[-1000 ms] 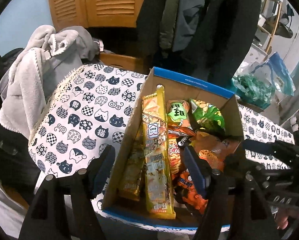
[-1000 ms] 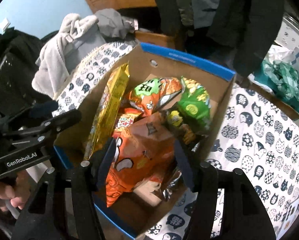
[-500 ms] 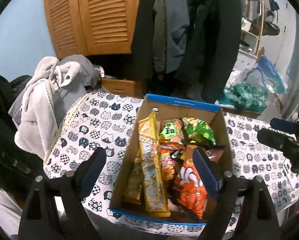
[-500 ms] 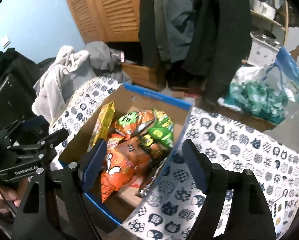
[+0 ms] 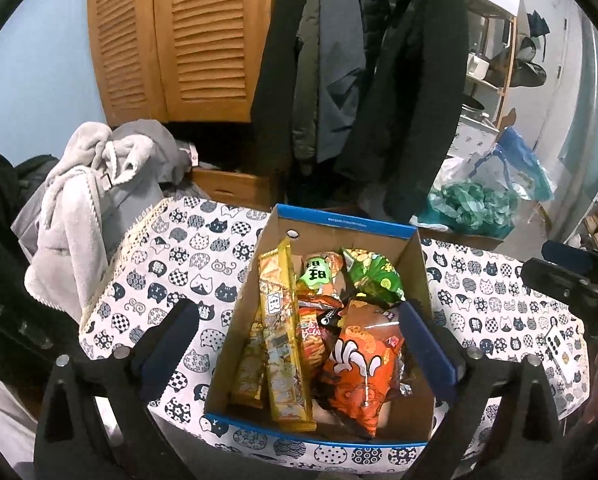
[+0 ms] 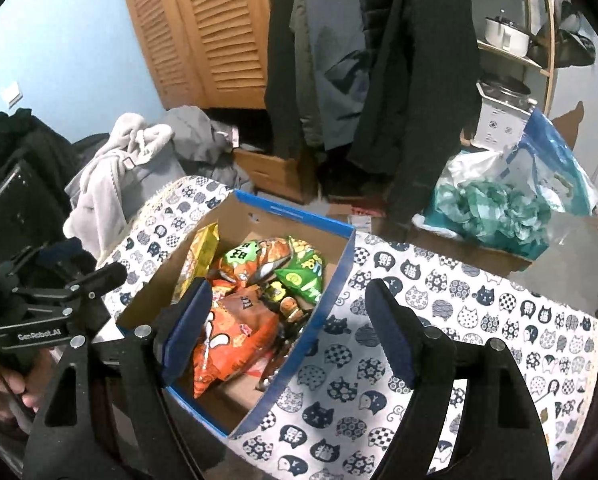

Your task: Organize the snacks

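Note:
A cardboard box with a blue rim [image 5: 341, 222] [image 6: 341, 264] stands on a table with a cat-print cloth [image 5: 179, 264] [image 6: 479, 320]. Snack packs fill it: a tall yellow pack [image 5: 279, 320] [image 6: 203, 252], an orange bag [image 5: 363, 364] [image 6: 235, 336], a green bag [image 5: 373, 274] [image 6: 303, 272] and a green-and-orange pack [image 5: 319, 274] [image 6: 255, 256]. My left gripper [image 5: 299, 344] is open and empty, above and in front of the box. My right gripper [image 6: 291, 332] is open and empty, over the box's right wall.
A grey fleece [image 5: 79, 200] hangs over a chair at the left. Dark coats [image 5: 359, 80] hang before a wooden louvred cupboard [image 5: 179, 40]. A clear bag of green stuff [image 5: 479, 204] [image 6: 495, 204] lies at the back right. A wooden crate [image 6: 275, 168] sits behind the table.
Both grippers have drawn back and up from the box, so it looks smaller and farther. The snacks lie as before. Both grippers stay open.

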`<act>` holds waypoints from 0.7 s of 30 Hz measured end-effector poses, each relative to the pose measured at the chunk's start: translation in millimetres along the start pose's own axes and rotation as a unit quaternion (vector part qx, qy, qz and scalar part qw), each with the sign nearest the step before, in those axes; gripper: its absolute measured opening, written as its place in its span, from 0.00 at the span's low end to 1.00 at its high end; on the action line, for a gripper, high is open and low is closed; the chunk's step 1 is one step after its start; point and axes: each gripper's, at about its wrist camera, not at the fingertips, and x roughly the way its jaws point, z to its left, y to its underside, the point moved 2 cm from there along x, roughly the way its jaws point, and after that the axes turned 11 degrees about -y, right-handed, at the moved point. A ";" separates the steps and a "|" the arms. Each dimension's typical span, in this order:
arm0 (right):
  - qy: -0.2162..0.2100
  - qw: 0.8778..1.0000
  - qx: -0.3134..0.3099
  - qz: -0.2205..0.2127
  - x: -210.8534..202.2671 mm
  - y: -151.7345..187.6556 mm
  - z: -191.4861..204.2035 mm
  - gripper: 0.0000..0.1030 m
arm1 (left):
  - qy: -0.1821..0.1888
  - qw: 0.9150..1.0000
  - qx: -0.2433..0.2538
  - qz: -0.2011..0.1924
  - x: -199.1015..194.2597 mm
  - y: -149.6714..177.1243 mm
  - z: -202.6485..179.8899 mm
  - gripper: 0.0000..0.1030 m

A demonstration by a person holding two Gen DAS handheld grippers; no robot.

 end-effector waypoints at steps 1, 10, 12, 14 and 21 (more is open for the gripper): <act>-0.001 1.000 0.001 -0.001 -1.1 0.4 -0.8 0.76 | -0.001 1.000 0.002 -0.004 -2.1 -0.3 -1.2 0.98; 0.002 1.000 0.007 0.000 -4.5 4.4 -10.7 0.76 | 0.005 1.000 0.015 -0.005 -5.8 0.1 -9.6 0.98; 0.003 1.000 0.009 0.002 -4.0 5.2 -13.1 0.76 | 0.004 1.000 0.016 -0.005 -6.3 0.6 -11.0 0.98; 0.003 1.000 0.012 0.002 -4.1 5.6 -14.3 0.76 | 0.003 1.000 0.016 -0.005 -6.5 0.7 -11.3 0.98; 0.002 1.000 0.013 0.002 -5.1 6.1 -16.0 0.76 | 0.002 1.000 0.025 -0.007 -6.7 0.9 -14.7 0.98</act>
